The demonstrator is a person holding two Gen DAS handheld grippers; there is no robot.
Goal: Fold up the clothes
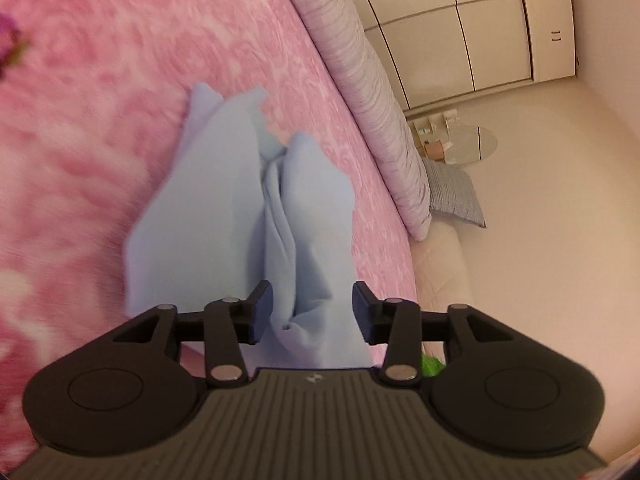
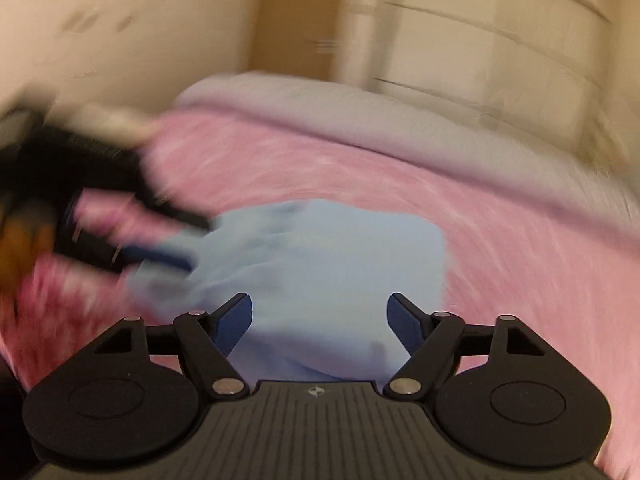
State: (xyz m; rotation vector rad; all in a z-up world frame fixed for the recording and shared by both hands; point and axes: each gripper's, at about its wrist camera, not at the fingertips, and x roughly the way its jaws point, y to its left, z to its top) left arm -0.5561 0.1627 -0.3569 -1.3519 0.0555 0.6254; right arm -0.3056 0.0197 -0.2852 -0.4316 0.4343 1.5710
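Note:
A light blue garment (image 1: 240,208) lies bunched in long folds on the pink bedspread (image 1: 120,80). My left gripper (image 1: 312,308) is open part-way, and a thick fold of the garment runs between its fingers and seems to touch both pads. The right wrist view is blurred. It shows the same garment (image 2: 328,248) as a rumpled patch on the bedspread (image 2: 520,260), with my right gripper (image 2: 320,316) open wide just above its near edge and holding nothing. The left gripper (image 2: 176,240) appears there at the garment's left edge.
A lilac striped quilt roll (image 1: 360,80) lines the bed's far edge. Beyond it are a grey cushion (image 1: 452,192), a round glass table (image 1: 472,144) and white wardrobe doors (image 1: 480,20). Something green (image 1: 432,364) shows beside the left gripper.

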